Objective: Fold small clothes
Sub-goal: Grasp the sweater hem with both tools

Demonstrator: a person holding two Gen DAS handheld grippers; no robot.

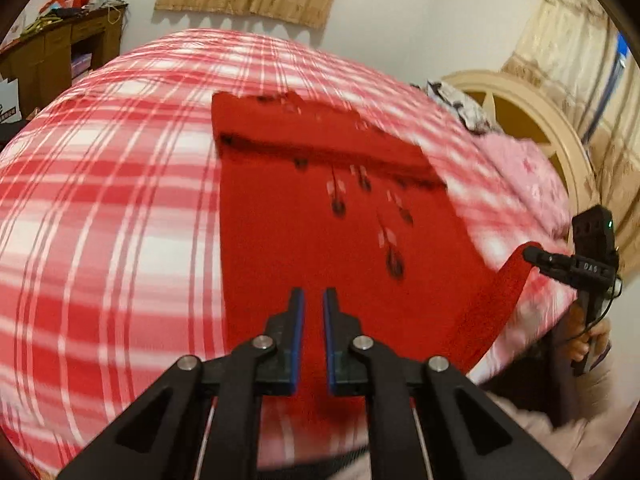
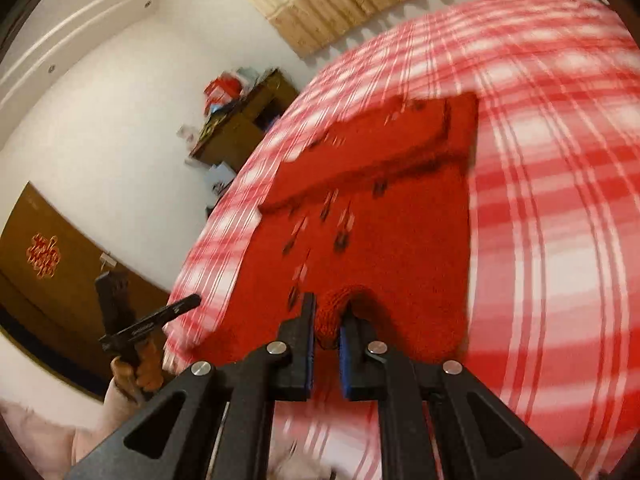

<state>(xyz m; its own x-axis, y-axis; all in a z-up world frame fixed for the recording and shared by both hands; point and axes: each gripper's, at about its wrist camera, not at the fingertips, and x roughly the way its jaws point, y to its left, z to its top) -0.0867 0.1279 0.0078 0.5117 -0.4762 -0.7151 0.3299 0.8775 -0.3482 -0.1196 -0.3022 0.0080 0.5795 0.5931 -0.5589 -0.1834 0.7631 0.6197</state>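
Right gripper [image 2: 327, 312]: jaws narrowed onto a bunched lump of the red knit garment [image 2: 380, 240], pinched between the blue pads [image 2: 310, 344]. I hold the near corner here so I can lift that edge off the plaid bedspread [image 2: 560, 200] and carry it over for a fold.

Left gripper [image 1: 314, 300]: jaws drawn narrow with a slim gap. Red cloth fills the gap behind the tips, but with the blur I cannot tell whether it is pinched or just hovering above.

The garment lies flat ahead of both claws, long axis running straight away from the fingertips toward the far wall. Its far end is already doubled back as a band across the width. The dark-and-white motifs trail along that same axis. In the left view, the near corner rises to the right of my claw, hanging from the other gripper [image 1: 536, 258].
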